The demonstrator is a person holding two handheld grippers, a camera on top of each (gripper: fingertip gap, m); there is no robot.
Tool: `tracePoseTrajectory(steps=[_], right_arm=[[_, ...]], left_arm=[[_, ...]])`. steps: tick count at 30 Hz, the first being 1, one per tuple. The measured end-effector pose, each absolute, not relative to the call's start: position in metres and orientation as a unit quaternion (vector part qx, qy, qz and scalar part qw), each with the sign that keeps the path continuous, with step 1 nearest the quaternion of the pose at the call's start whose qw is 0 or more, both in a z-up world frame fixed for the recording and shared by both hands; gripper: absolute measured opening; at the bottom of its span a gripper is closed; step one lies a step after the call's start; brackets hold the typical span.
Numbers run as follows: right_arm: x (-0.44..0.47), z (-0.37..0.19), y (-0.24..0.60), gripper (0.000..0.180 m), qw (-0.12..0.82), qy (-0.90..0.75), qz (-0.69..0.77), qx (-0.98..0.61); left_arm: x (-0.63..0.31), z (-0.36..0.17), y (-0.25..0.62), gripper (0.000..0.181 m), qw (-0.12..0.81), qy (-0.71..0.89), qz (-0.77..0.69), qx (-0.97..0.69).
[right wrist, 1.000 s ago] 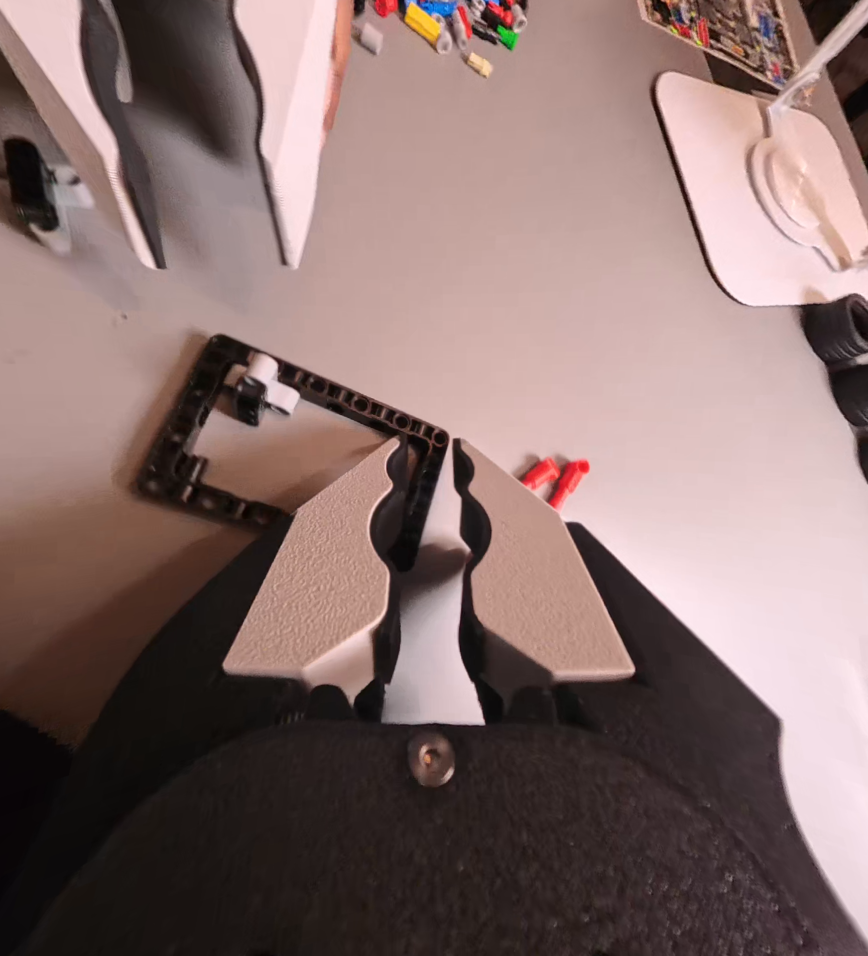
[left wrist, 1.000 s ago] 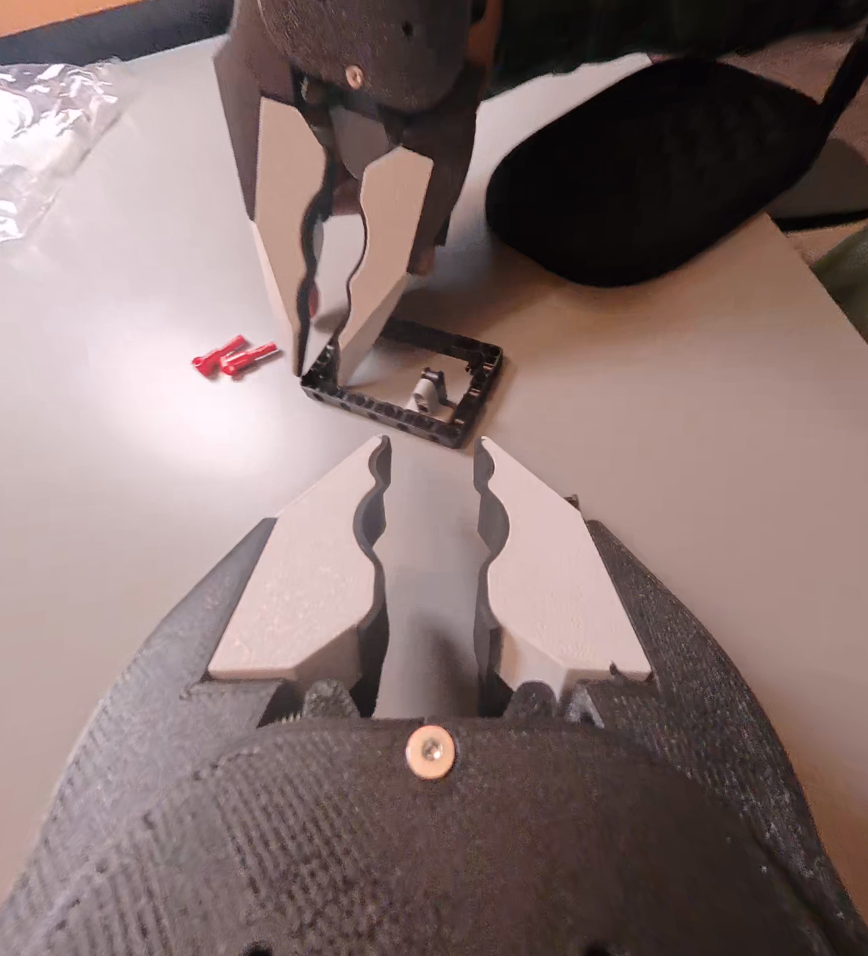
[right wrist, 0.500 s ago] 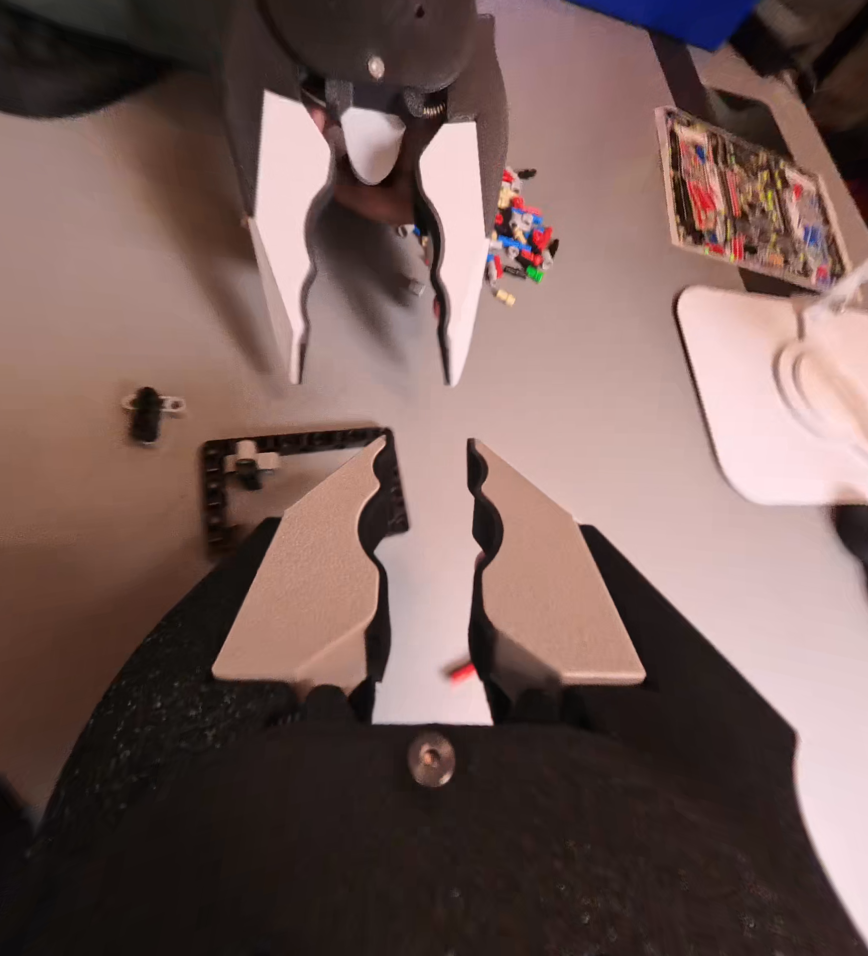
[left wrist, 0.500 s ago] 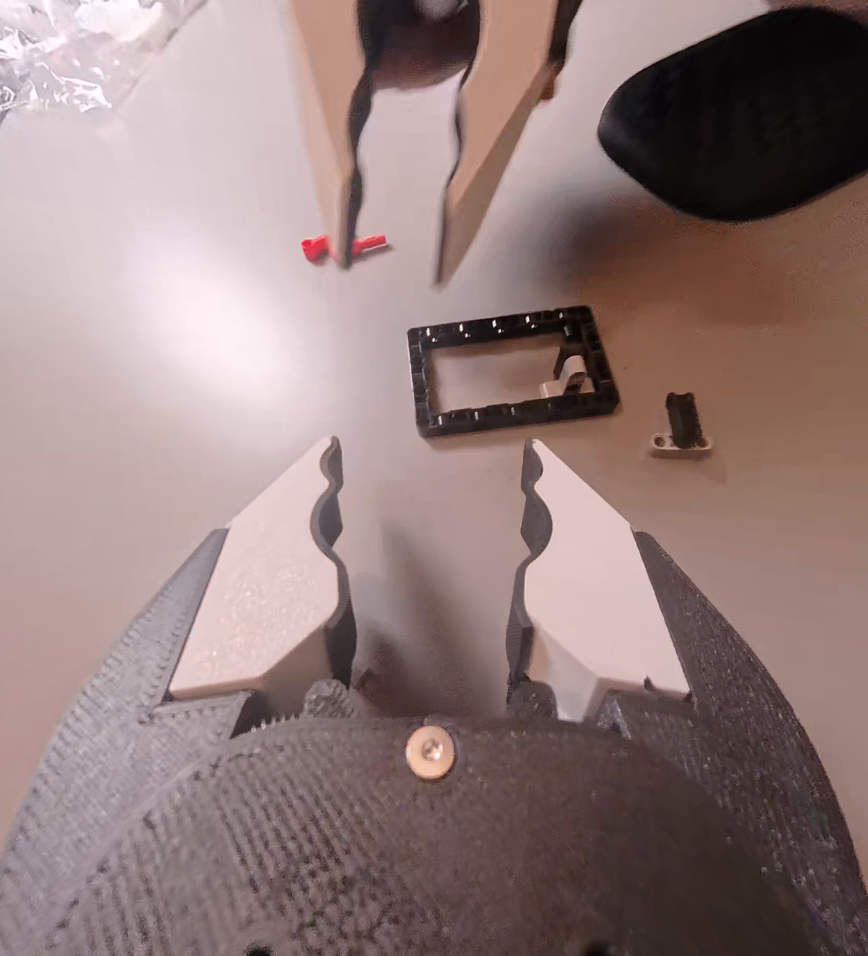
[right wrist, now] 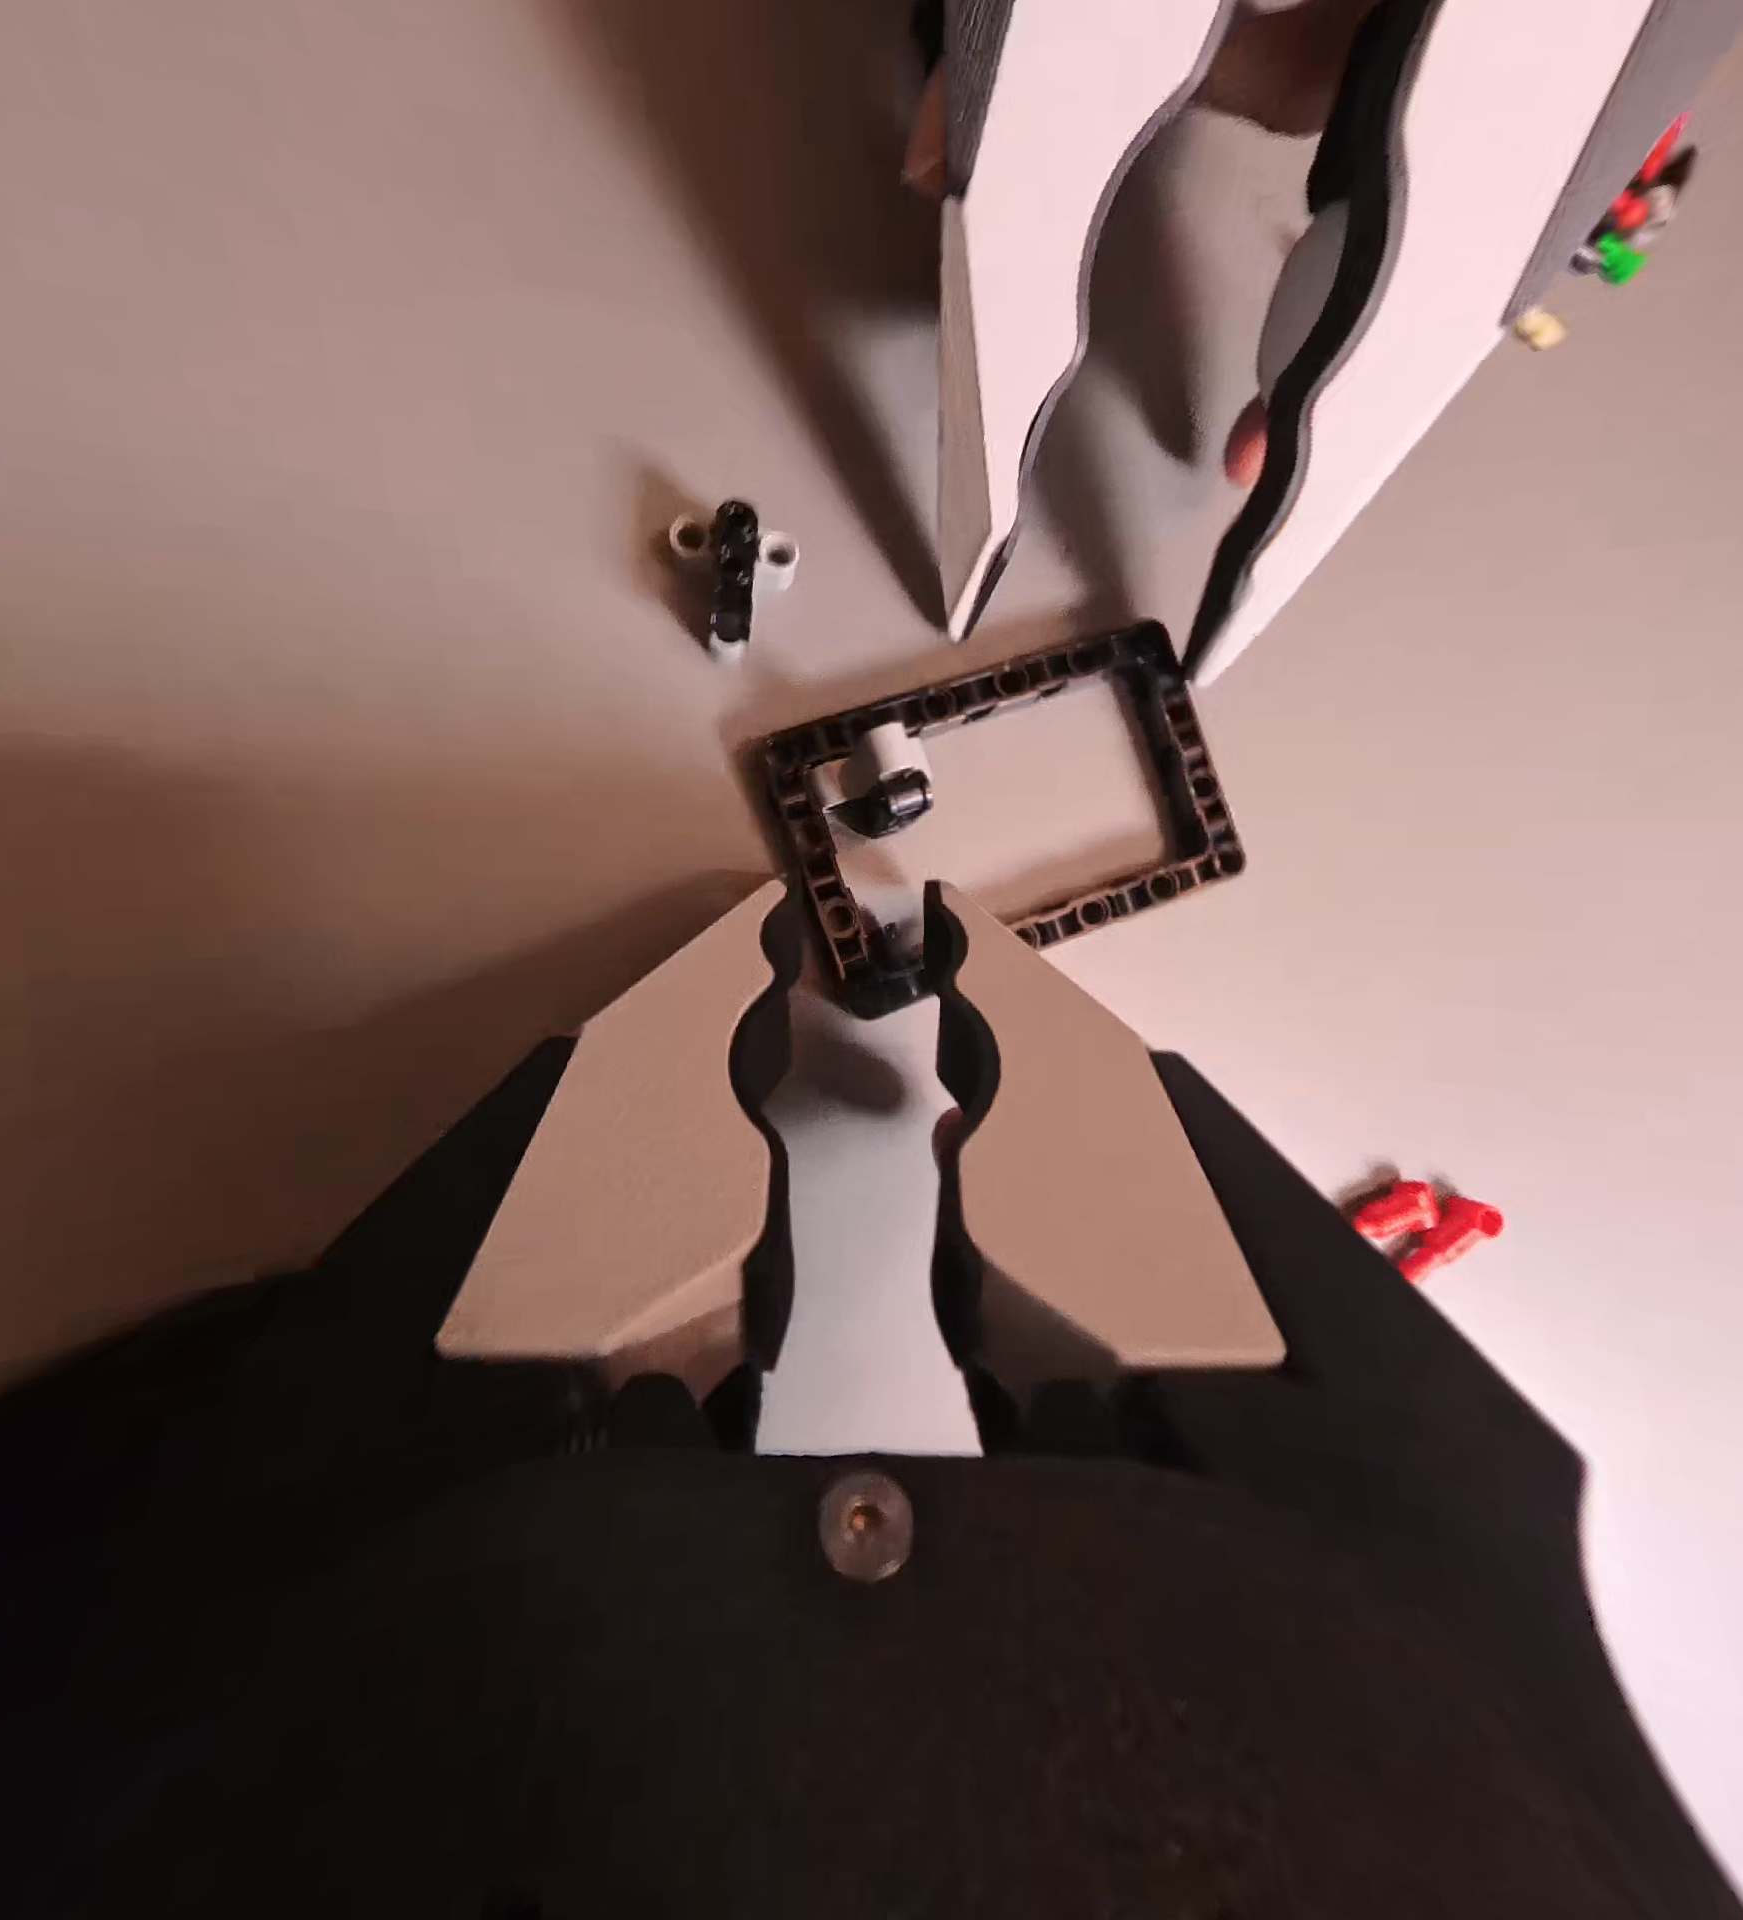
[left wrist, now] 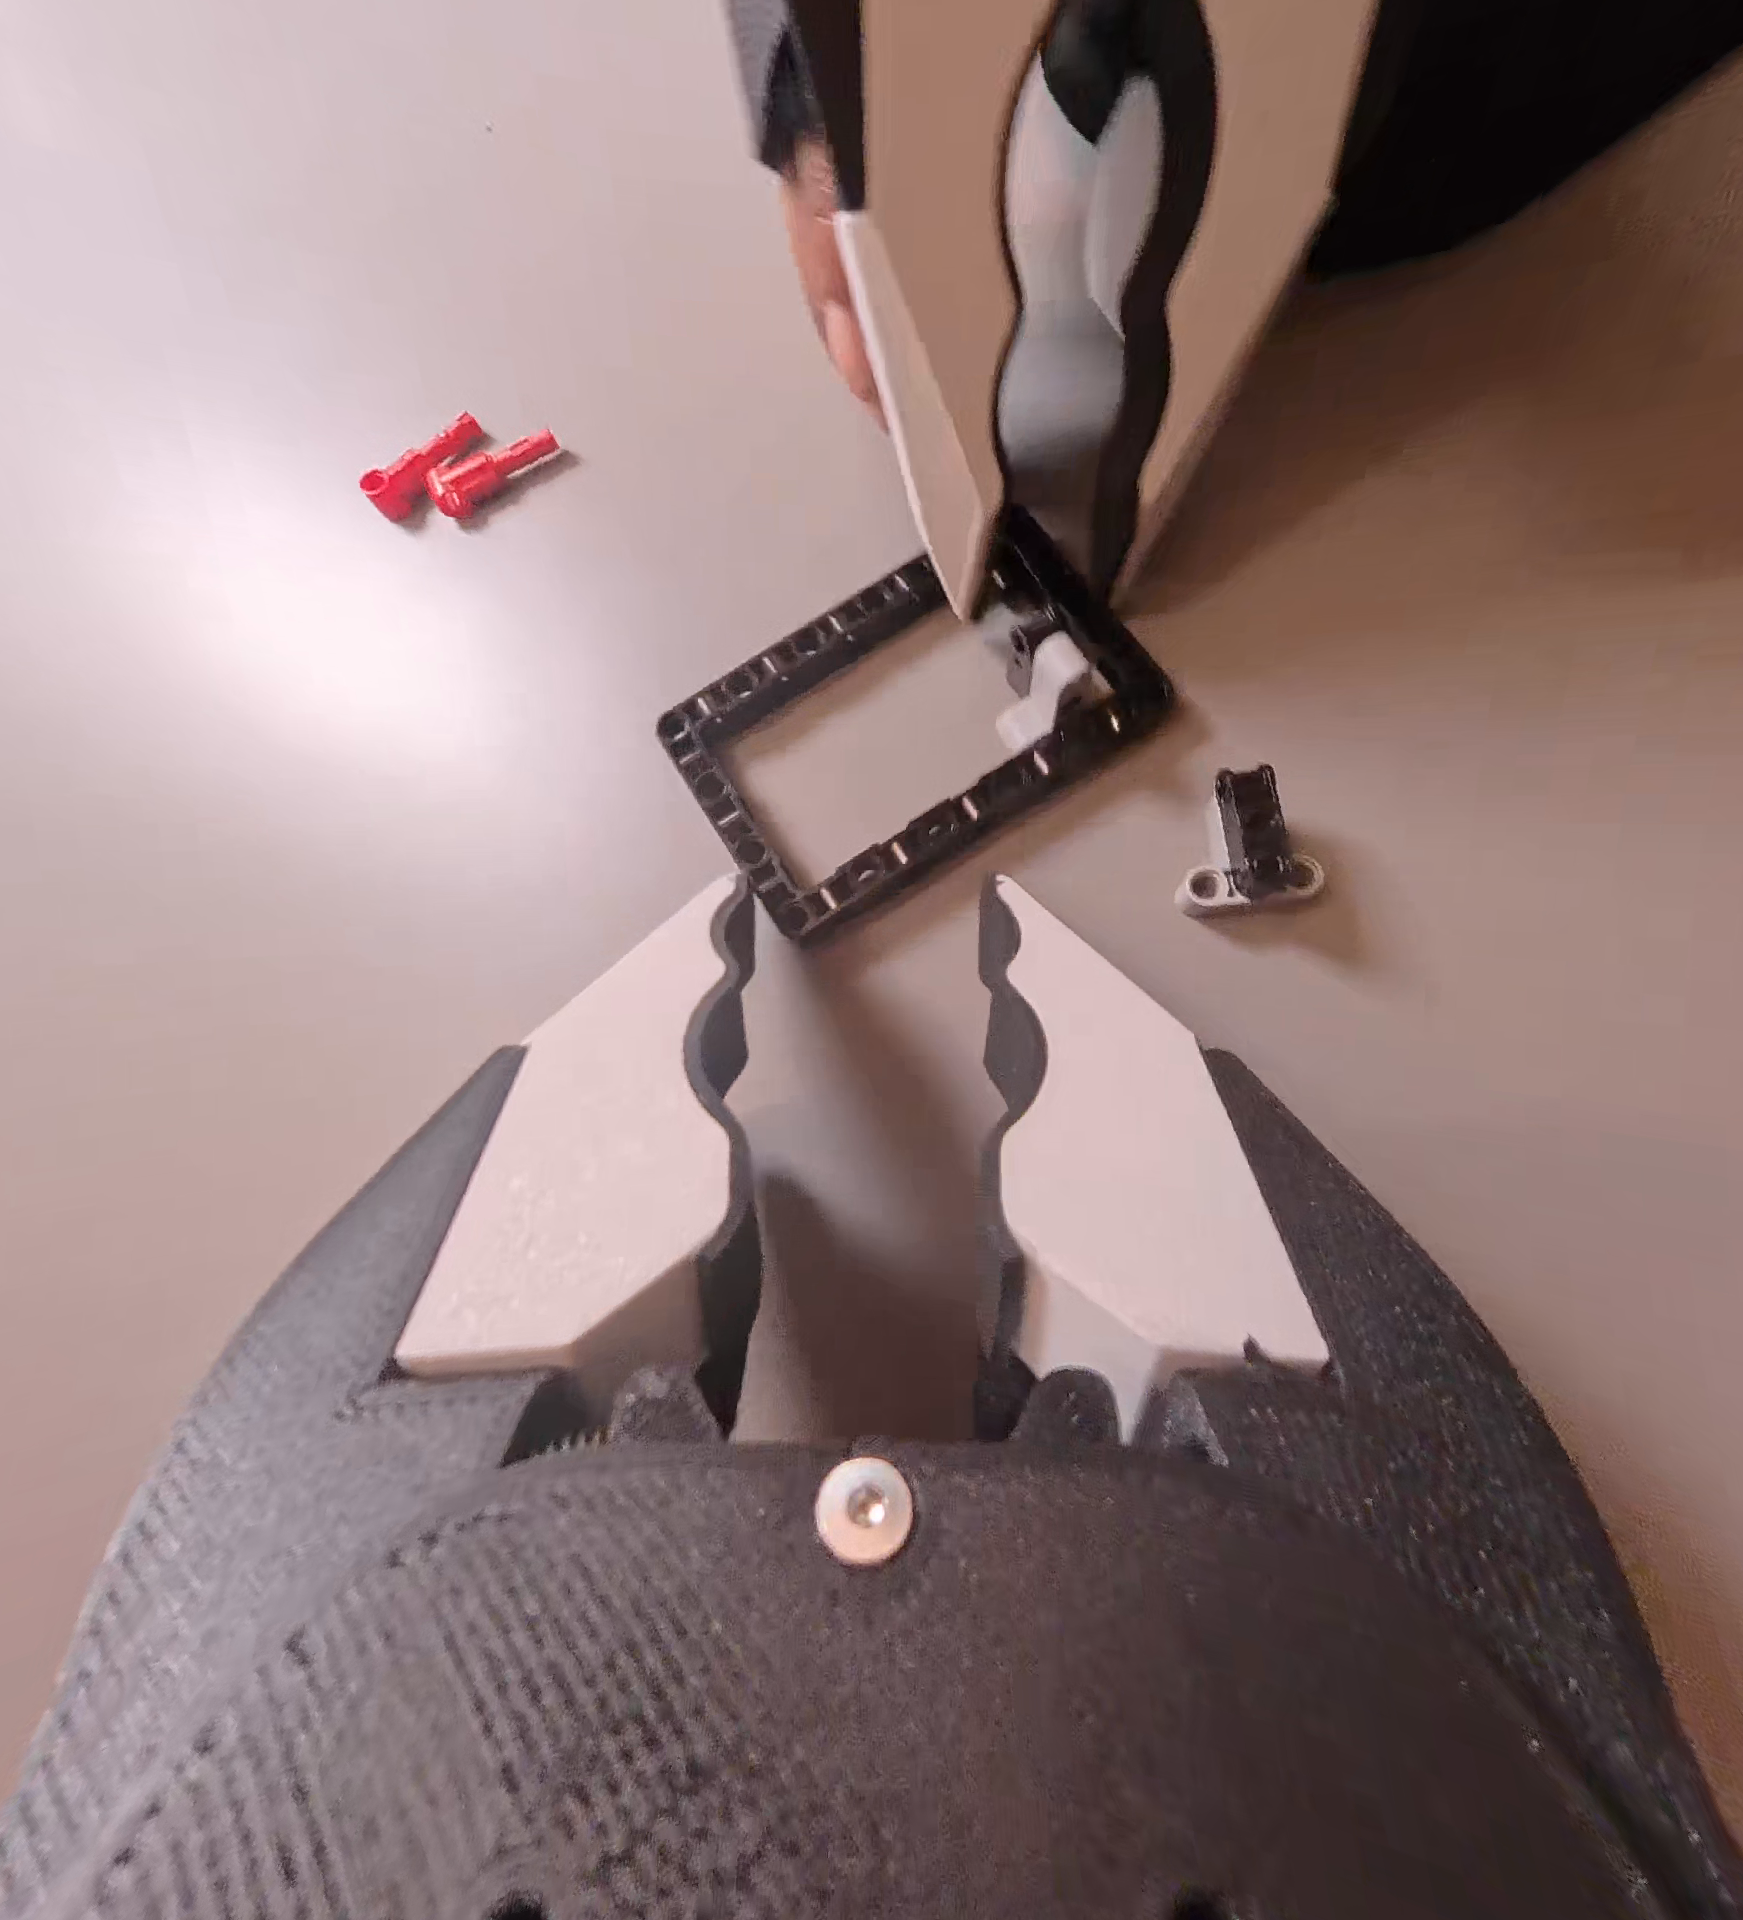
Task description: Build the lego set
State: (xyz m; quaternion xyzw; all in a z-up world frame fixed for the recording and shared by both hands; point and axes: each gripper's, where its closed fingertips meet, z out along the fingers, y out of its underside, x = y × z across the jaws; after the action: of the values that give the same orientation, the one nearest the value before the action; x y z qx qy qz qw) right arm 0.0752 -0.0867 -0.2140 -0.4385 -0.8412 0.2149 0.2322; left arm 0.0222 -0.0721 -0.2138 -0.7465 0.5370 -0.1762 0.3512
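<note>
A black rectangular lego frame (left wrist: pixel 846 883) lies flat on the table, with a white-and-black connector (left wrist: pixel 1038 665) fitted inside one short end. My left gripper (left wrist: pixel 867 894) is open and empty, with the frame's near corner at its left fingertip. My right gripper (left wrist: pixel 1043 597) comes in from the far side, open. In the right wrist view the right gripper (right wrist: pixel 859 904) straddles a corner of the frame (right wrist: pixel 1199 790) at the connector (right wrist: pixel 882 774) end. I cannot tell whether it touches the frame. The left gripper (right wrist: pixel 1075 655) hangs open over the frame's far end.
A small black-and-grey lego piece (left wrist: pixel 1251 842) (right wrist: pixel 732 582) lies loose beside the frame. Two red pins (left wrist: pixel 462 473) (right wrist: pixel 1423 1226) lie on the other side. Coloured loose bricks (right wrist: pixel 1625 239) show behind the left gripper. A dark chair seat (left wrist: pixel 1573 104) is past the table edge. Tip to tip, the grippers are about 6 cm apart. Between my left fingertips and the small black-and-grey lego piece (left wrist: pixel 1251 842) there is roughly 4 cm.
The right gripper has left the red pins and come down on the frame's connector end. The left gripper has moved in, up to the frame's opposite corner.
</note>
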Motion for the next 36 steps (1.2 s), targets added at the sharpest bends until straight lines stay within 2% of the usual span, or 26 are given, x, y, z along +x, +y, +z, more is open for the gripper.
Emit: tracePoseTrajectory(steps=[5,11,16,18,21,27,34,36], right_arm=[[0.081,-0.211,-0.062,0.021,0.22,-0.845,0.188,-0.449],[0.07,-0.178,-0.11,0.022,0.252,-0.802,0.289,-0.459],[0.044,-0.208,-0.129,0.023,0.245,-0.803,0.266,-0.473],[0.039,-0.206,-0.131,0.006,0.254,-0.803,0.264,-0.469],[0.04,-0.19,-0.123,0.005,0.281,-0.789,0.27,-0.476],[0.051,-0.142,-0.1,0.005,0.293,-0.658,0.41,-0.56],[0.061,-0.116,-0.095,0.006,0.273,-0.531,0.553,-0.58],[0.062,-0.113,-0.098,0.006,0.271,-0.526,0.563,-0.578]], left_arm=[[0.014,-0.214,-0.073,0.029,0.353,0.532,-0.15,-0.755],[0.015,-0.213,-0.069,0.031,0.359,0.533,-0.137,-0.754],[0.011,-0.209,-0.064,0.038,0.372,0.521,-0.133,-0.757],[0.013,-0.196,-0.069,0.038,0.384,0.51,-0.166,-0.752],[0.019,-0.173,-0.083,0.038,0.396,0.498,-0.247,-0.731],[0.04,-0.134,-0.106,0.039,0.416,0.475,-0.382,-0.675],[0.06,-0.116,-0.097,0.037,0.463,0.431,-0.383,-0.673],[0.066,-0.115,-0.1,0.028,0.463,0.433,-0.387,-0.67]])
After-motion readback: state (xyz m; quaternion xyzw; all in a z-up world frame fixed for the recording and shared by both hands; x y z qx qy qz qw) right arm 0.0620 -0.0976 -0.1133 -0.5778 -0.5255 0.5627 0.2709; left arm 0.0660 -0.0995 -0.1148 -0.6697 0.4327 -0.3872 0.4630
